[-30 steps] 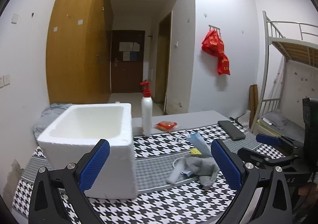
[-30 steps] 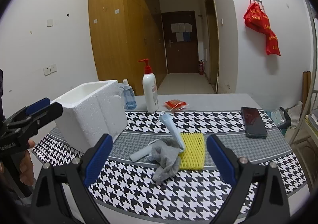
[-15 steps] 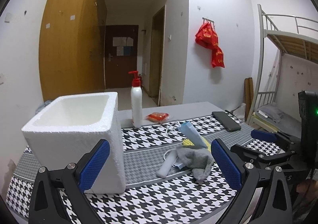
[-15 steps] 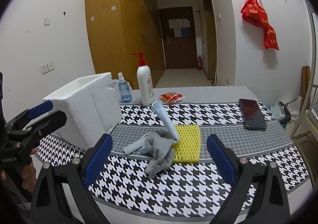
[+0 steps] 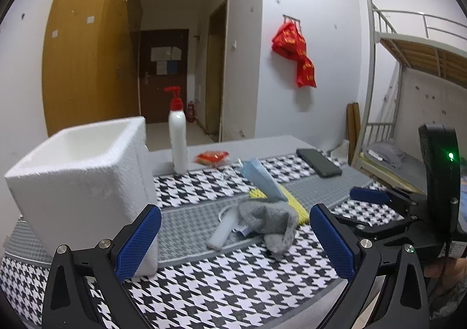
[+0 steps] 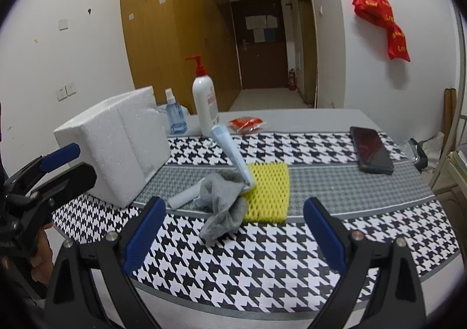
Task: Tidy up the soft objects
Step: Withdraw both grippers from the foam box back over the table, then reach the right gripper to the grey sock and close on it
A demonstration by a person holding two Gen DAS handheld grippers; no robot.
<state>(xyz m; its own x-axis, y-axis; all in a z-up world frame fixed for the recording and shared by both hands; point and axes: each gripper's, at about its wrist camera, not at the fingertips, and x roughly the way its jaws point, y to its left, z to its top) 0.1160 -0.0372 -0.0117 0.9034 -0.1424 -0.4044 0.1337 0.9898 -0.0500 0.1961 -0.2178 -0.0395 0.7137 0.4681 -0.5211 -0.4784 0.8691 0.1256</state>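
Both of your tools are spread wide and hold nothing. The left tool hangs low over the near edge of the bench; the right tool does the same further along that edge.

The soft things lie in one heap straight ahead of both tools, between their blue pads. A grey sock is crumpled on top, partly over a yellow foam net that lies flat on the bench. A pale blue tube leans up out of the heap, its lower end touching the sock and net, and a white tube lies just left of the sock. Because the sock overlaps the others, it looks like the piece to lift first.

The white foam box stands open-topped ahead and left of the left tool, close beside its left pad, likely the place meant for the soft things. Its near corner crowds that pad, so swing wide of it.

Ahead of the box a pump bottle stands upright, with a red packet beside it; a phone lies well to the right of the heap. The bench between your tools and the heap is bare, and so is the stretch right of the net.
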